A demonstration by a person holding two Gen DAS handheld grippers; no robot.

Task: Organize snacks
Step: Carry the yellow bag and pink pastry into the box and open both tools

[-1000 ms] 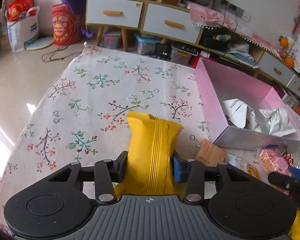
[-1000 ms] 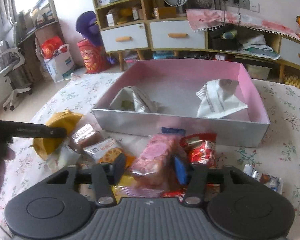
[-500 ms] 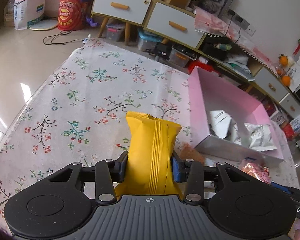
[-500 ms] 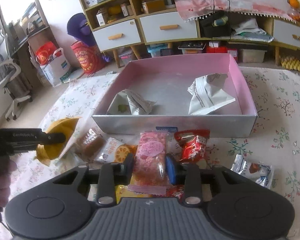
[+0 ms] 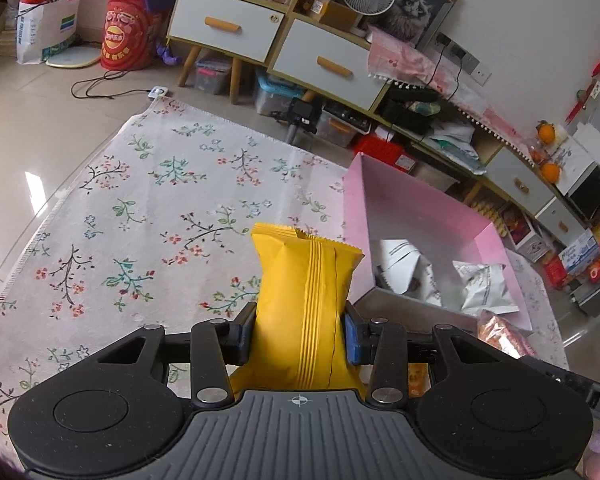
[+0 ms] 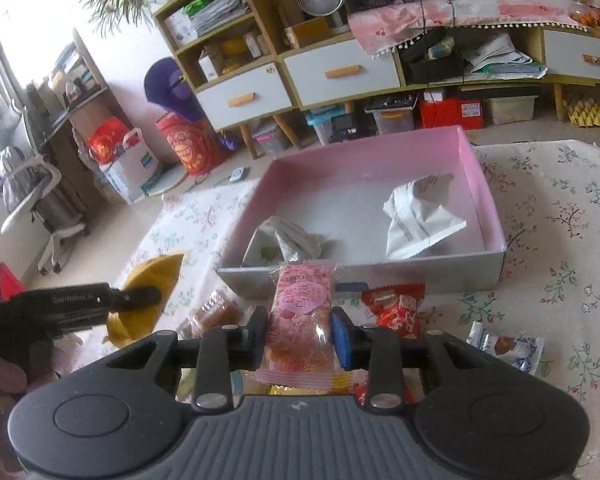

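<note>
My left gripper (image 5: 298, 334) is shut on a yellow snack packet (image 5: 302, 304) and holds it above the floral tablecloth, left of the pink box (image 5: 400, 204). The packet also shows in the right wrist view (image 6: 150, 292). My right gripper (image 6: 300, 334) is shut on a pink snack packet (image 6: 302, 316) and holds it above the loose snacks, in front of the pink box (image 6: 360, 276). Two white packets (image 6: 420, 216) lie inside the box.
Loose snacks lie in front of the box: a red packet (image 6: 396, 308), a brown one (image 6: 214, 314) and a blue-white one (image 6: 508, 348). Cabinets with drawers (image 6: 340, 76) stand behind the table. The table's left edge (image 5: 28, 252) drops to the floor.
My right gripper has shut on the pink packet and lifted it. My left gripper has risen with the yellow packet and moved toward the box.
</note>
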